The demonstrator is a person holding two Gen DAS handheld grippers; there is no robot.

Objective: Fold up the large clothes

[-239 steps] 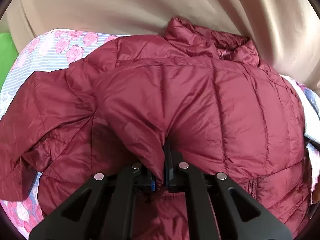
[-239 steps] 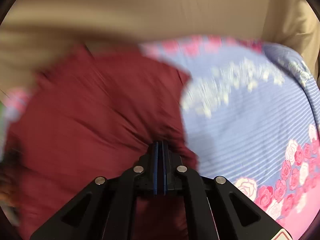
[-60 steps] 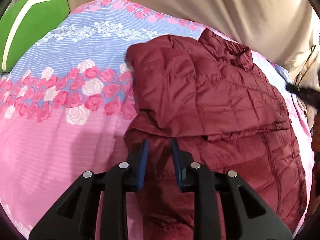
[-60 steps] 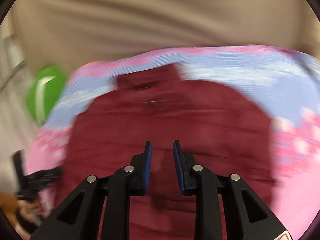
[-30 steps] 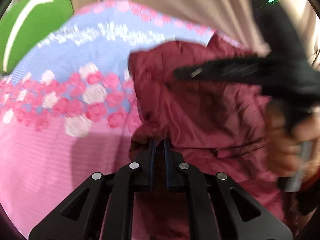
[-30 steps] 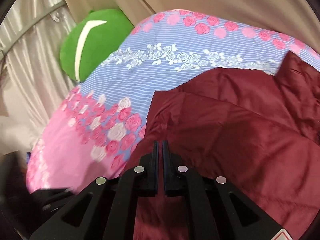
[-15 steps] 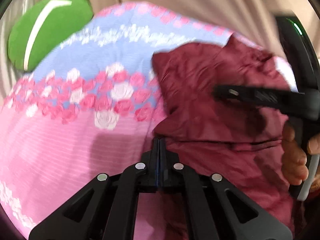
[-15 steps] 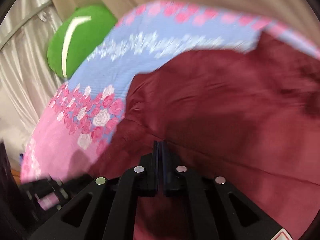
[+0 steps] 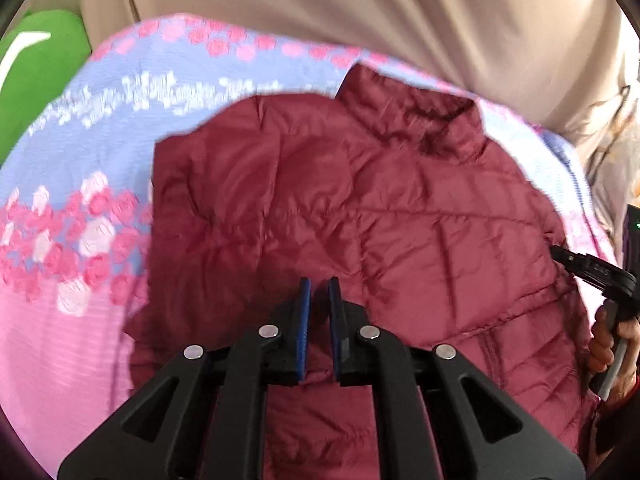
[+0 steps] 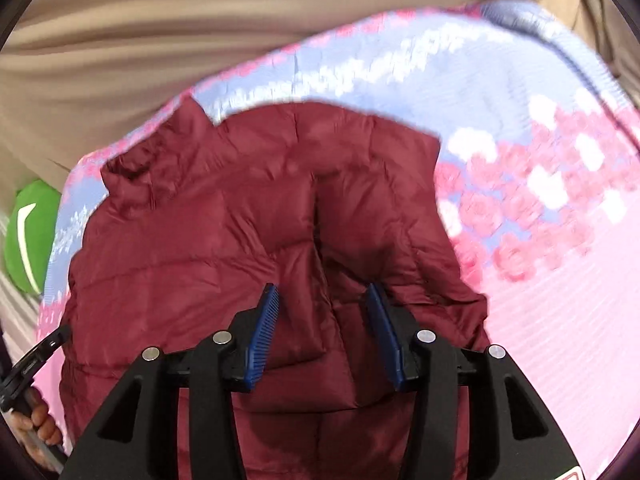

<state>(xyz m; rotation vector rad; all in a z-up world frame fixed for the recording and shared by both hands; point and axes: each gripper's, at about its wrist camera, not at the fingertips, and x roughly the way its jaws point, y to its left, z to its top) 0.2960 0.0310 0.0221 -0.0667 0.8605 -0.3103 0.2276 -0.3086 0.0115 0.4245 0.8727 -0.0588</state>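
No containers in view, just a bed with a floral sheet point(image 9: 100, 160). Maroon puffer jacket point(image 9: 360, 208) lies flat on it, collar point(image 9: 408, 108) toward the beige curtain point(image 9: 360, 8), both sleeves folded in over the body. Green cushion point(image 9: 36, 64) sits at the bed's far left edge.

Left tongs point(image 9: 318, 300): blue pads slightly apart, narrow gap, nothing between them, hovering over the jacket's lower left part. Right tongs point(image 10: 323, 304): spread wide, empty, above the folded-in sleeve point(image 10: 376, 216) near the jacket's right side. In the right wrist view the left tool and the hand holding it point(image 10: 36, 420) show at the lower left edge; in the left wrist view the right tool and its hand point(image 9: 612, 340) sit at the right edge, just beside the jacket hem.

Versus 0.5 s ago: both tongs were pressed together at the left side of the jacket; now both have let go and the right one has moved back to the right side. Versus 2 s ago: left sleeve fold now lies flatter across the chest.
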